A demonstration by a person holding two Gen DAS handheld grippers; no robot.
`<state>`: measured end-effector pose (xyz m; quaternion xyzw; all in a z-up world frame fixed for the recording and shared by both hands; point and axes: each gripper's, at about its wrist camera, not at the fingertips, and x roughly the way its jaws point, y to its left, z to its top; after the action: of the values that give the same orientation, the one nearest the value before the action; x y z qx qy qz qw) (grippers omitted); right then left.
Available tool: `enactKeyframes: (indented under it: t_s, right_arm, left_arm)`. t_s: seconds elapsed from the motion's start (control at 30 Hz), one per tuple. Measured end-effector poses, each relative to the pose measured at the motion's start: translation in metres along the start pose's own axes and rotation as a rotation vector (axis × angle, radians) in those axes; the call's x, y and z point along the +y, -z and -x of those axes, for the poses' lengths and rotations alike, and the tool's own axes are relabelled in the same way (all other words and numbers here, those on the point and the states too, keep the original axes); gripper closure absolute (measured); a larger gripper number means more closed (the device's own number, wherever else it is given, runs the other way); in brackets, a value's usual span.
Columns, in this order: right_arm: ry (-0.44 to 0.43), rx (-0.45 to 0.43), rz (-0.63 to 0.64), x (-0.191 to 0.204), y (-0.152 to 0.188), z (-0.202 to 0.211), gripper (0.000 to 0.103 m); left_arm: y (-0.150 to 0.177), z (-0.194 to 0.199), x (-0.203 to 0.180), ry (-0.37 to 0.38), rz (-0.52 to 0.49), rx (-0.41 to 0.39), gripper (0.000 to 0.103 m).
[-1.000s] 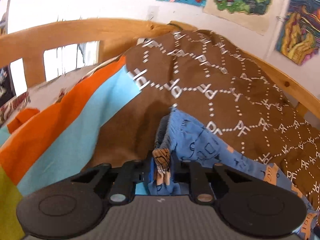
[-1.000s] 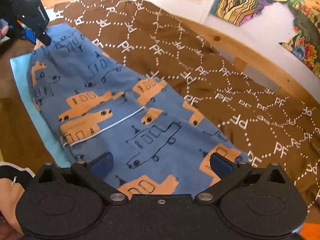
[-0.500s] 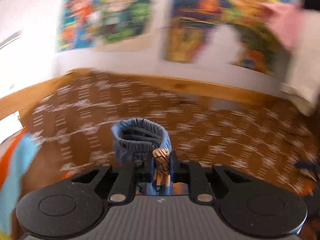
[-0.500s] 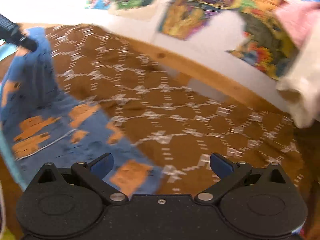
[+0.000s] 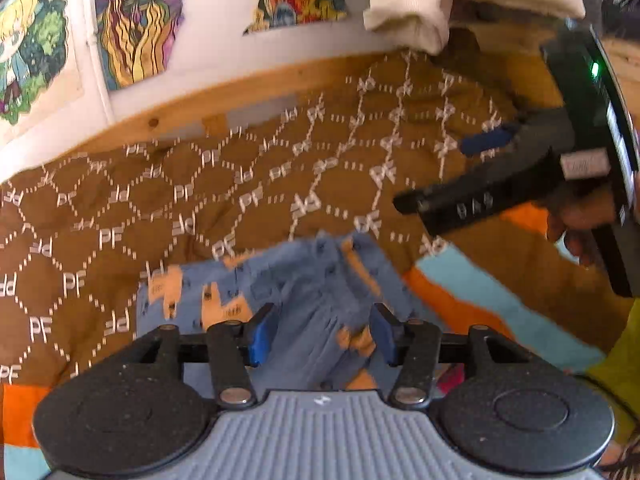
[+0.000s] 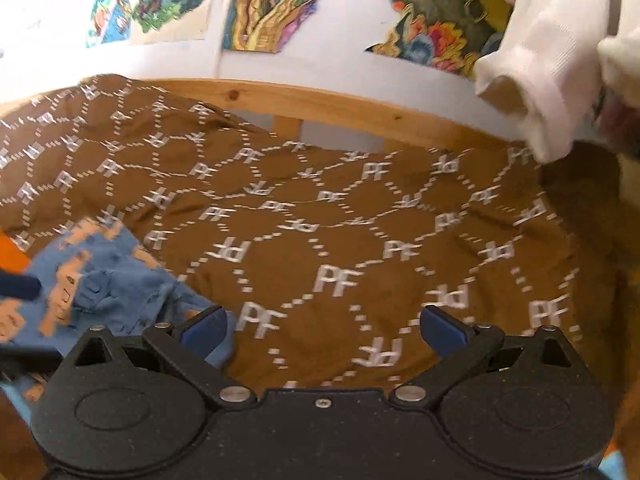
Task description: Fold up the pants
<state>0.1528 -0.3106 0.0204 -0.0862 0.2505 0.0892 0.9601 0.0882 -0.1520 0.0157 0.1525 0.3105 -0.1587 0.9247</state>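
The blue pants (image 5: pixel 304 280) with orange truck prints lie bunched on the brown patterned blanket (image 5: pixel 240 184). My left gripper (image 5: pixel 320 334) is open just above them, its blue pads apart with the cloth between and below them. The pants also show at the lower left of the right wrist view (image 6: pixel 108 288). My right gripper (image 6: pixel 324 326) is open and empty over bare blanket (image 6: pixel 340 240), to the right of the pants. It shows from the side at the right of the left wrist view (image 5: pixel 480 184).
A wooden bed rail (image 6: pixel 340 104) runs along the far edge of the blanket, with posters (image 6: pixel 272 4) on the white wall behind. A white cloth (image 6: pixel 548 60) hangs at the upper right. An orange and light blue sheet (image 5: pixel 472 292) lies right of the pants.
My left gripper has swung the held waistband over to the right, then opened and let it go onto the pants. My right gripper has moved right, off the pants, and stayed open.
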Motion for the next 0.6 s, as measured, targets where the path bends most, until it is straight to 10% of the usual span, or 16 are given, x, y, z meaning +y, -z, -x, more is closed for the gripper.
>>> enactKeyframes:
  t_s: [0.17, 0.43, 0.6]
  right_arm:
    - [-0.217, -0.016, -0.106, 0.012, 0.001, -0.001, 0.001]
    - [-0.426, 0.076, -0.222, 0.031, 0.006, -0.032, 0.053]
    - [-0.474, 0.126, -0.338, 0.024, 0.014, -0.05, 0.064]
  left_arm:
    - [0.013, -0.008, 0.004, 0.001, -0.029, 0.05, 0.046]
    - [0.017, -0.026, 0.006, 0.041, -0.054, 0.129, 0.048]
    - [0.015, -0.031, 0.011, 0.067, -0.038, 0.141, 0.084]
